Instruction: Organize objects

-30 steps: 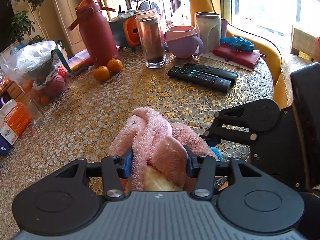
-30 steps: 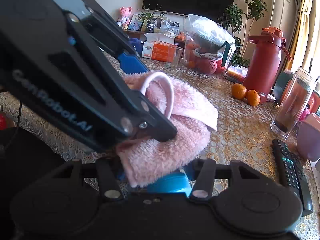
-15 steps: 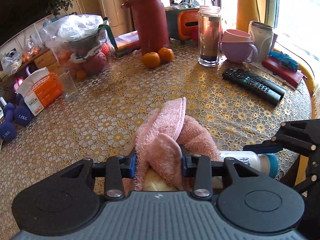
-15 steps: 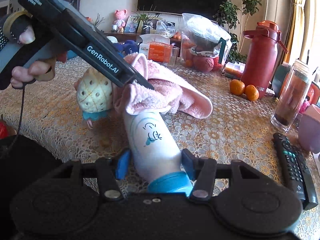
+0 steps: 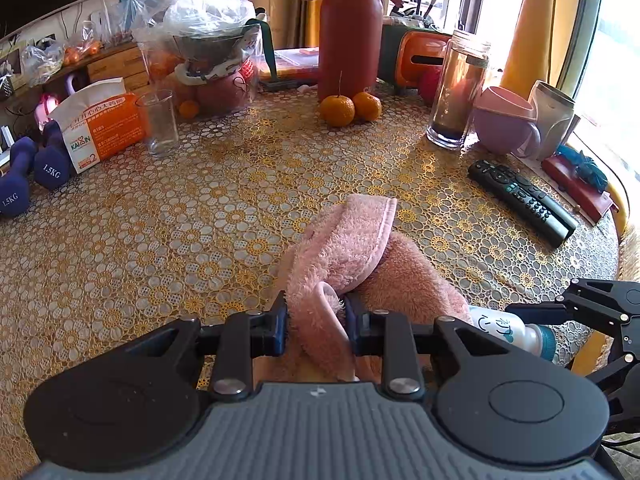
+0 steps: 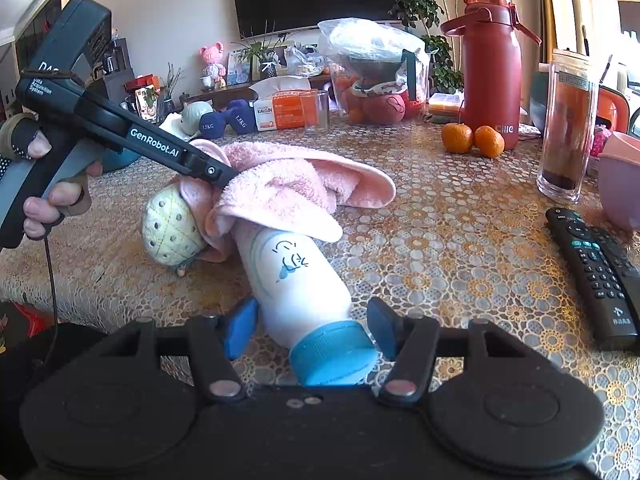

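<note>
A pink towel [image 5: 352, 240] lies bunched on the gold lace tablecloth [image 5: 160, 240]. My left gripper [image 5: 315, 320] is closing, its pads pinching a fold of the towel; in the right wrist view its tip [image 6: 218, 174] digs into the towel [image 6: 288, 184]. A white bottle with a blue cap [image 6: 296, 280] lies on its side, its far end under the towel. My right gripper [image 6: 311, 328] is opening, the bottle between its jaws with a gap at each pad. A cream perforated ball [image 6: 172, 232] sits beside the bottle, partly under the towel.
A black remote [image 6: 596, 272] lies to the right. Further back stand a glass jar [image 6: 568, 128], a red flask [image 6: 492, 76], two oranges [image 6: 472, 140], a purple mug [image 5: 504, 124], a fruit bag [image 5: 204, 56], a tissue pack [image 5: 100, 124] and dumbbells [image 5: 24, 172]. The table edge is close on the near side.
The left gripper has drawn the towel aside, uncovering the bottle and the ball, and its jaws have narrowed on the fold. The right gripper's jaws have parted from the bottle.
</note>
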The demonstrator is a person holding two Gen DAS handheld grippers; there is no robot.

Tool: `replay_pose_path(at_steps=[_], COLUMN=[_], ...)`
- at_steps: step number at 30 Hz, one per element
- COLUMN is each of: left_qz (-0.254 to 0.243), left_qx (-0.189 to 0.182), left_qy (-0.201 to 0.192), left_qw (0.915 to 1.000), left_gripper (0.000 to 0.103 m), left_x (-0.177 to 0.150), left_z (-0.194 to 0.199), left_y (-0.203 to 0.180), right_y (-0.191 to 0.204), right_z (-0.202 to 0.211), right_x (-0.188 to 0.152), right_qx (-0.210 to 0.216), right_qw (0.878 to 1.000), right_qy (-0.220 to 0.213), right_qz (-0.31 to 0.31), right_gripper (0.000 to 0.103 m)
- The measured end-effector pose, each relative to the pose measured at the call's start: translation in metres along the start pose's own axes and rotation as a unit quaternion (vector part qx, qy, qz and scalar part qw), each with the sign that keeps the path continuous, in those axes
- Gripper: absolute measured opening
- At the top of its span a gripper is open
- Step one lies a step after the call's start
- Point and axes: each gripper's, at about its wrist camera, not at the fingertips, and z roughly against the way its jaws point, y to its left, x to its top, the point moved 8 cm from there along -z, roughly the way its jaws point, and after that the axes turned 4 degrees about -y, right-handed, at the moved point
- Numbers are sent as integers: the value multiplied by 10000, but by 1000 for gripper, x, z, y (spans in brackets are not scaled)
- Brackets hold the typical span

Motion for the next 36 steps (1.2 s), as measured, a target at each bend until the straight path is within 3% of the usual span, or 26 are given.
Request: replay_pose_path(at_steps=[4, 8, 9, 12, 16, 23, 25, 26, 30, 36], left_qz=[-114, -227, -243, -403, -617, -481, -322, -224, 210, 567], left_qx=[-168, -224, -265, -409, -180, 54, 51, 19, -74, -199], left_qy=[-94, -318, -361, -343, -248, -122, -84, -89, -96, -96], left_qw=[9997, 9990, 9987, 9978, 9976, 9988, 9994, 9997, 9997, 9981], left_gripper=[33, 78, 84, 85, 91, 93, 90, 84, 44, 24], left_x=[-2, 3, 4, 6, -1, -10, -9, -9, -5, -6], left_z=[8, 18, 20, 19, 7, -7, -8, -8, -4, 4], left_y=[-9, -21, -26, -43, -54, -43, -38, -35, -21, -5], right_y=[1, 2, 3, 4, 5, 7, 7, 7, 6, 5], right_z=[-2, -3, -3, -3, -3, -3, -3, -3, -5, -6], right_x=[0, 0, 0, 0, 0, -1, -2, -2, -2, -2], right_qx=[10, -3, -7, -7, -45, -55, -67, -75, -111, -133], right_qw=[10000, 10000, 10000, 9999, 9998, 9997, 9996, 9996, 9995, 9995], right_qy=[1, 10, 10, 11, 20, 32, 31, 31, 44, 68], right_qz=[6, 81, 94, 119, 167, 248, 264, 270, 291, 287], right_gripper=[60, 60, 60, 60, 61, 62, 62, 62, 62, 61])
